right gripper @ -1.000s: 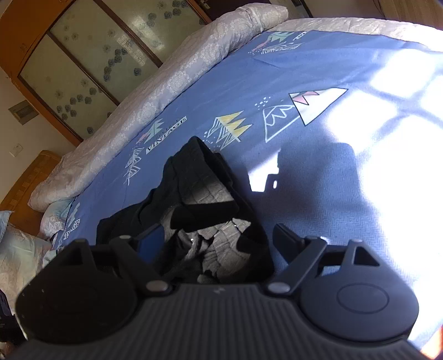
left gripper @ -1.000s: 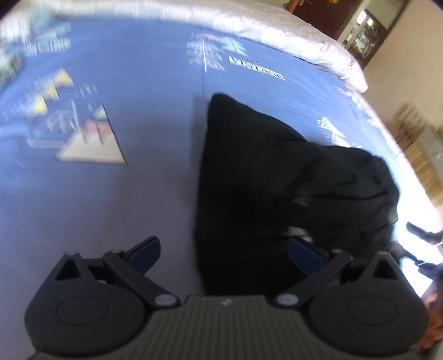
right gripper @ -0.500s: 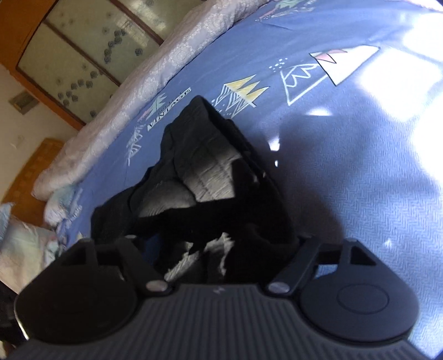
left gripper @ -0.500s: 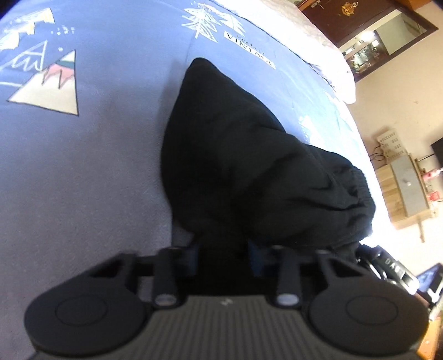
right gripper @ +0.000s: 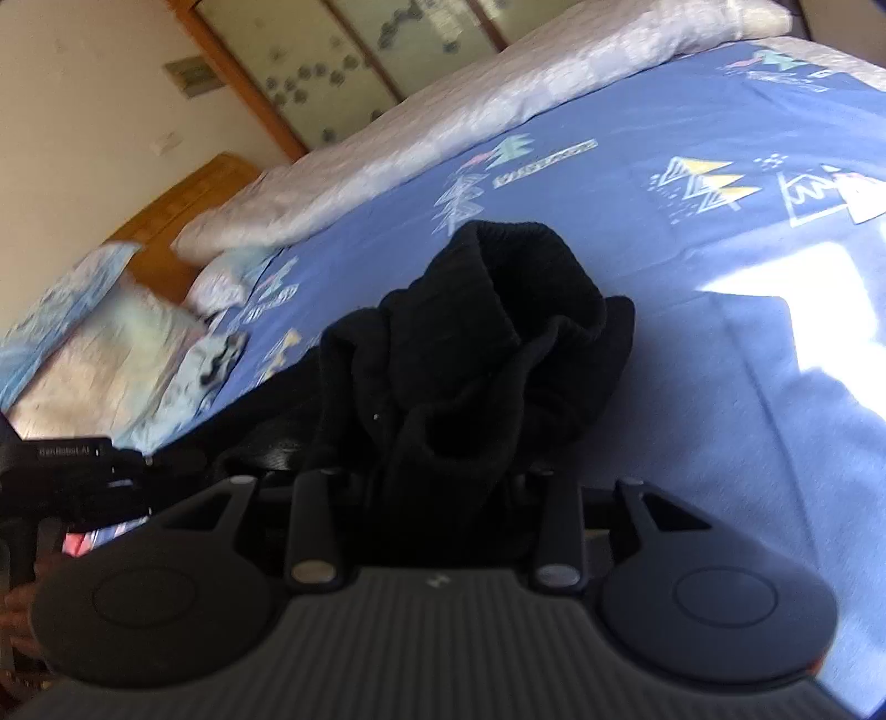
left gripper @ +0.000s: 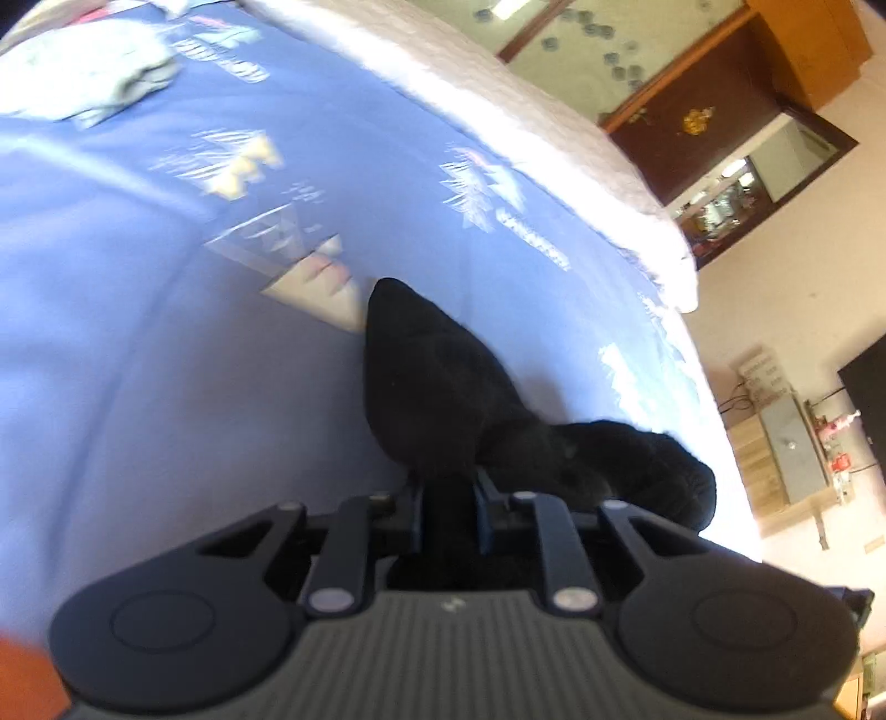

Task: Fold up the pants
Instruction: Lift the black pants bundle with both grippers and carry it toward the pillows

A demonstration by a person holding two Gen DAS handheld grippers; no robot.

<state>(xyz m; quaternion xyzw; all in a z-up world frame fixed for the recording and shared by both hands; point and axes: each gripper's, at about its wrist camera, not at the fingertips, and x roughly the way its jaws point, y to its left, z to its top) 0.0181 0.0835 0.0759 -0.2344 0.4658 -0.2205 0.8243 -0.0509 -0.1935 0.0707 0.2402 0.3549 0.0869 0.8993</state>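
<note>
The black pants (left gripper: 443,393) lie bunched on the blue patterned bedsheet (left gripper: 138,360). My left gripper (left gripper: 448,498) is shut on a fold of the pants, and the cloth stretches forward from its jaws to a pointed end. In the right wrist view the pants (right gripper: 498,332) hang crumpled in a heap. My right gripper (right gripper: 443,487) is shut on them; the cloth hides its fingertips. The left gripper's body (right gripper: 66,471) shows at the left edge of the right wrist view.
A white quilt (left gripper: 498,111) runs along the far side of the bed. Pillows (right gripper: 99,343) and a wooden headboard (right gripper: 183,205) are at one end. A cabinet with glass doors (right gripper: 360,50) stands behind. A small wooden table (left gripper: 786,454) stands off the bed's edge.
Both grippers went from open to shut on the pants. They have since lifted and pulled the cloth, which now bunches up off the sheet.
</note>
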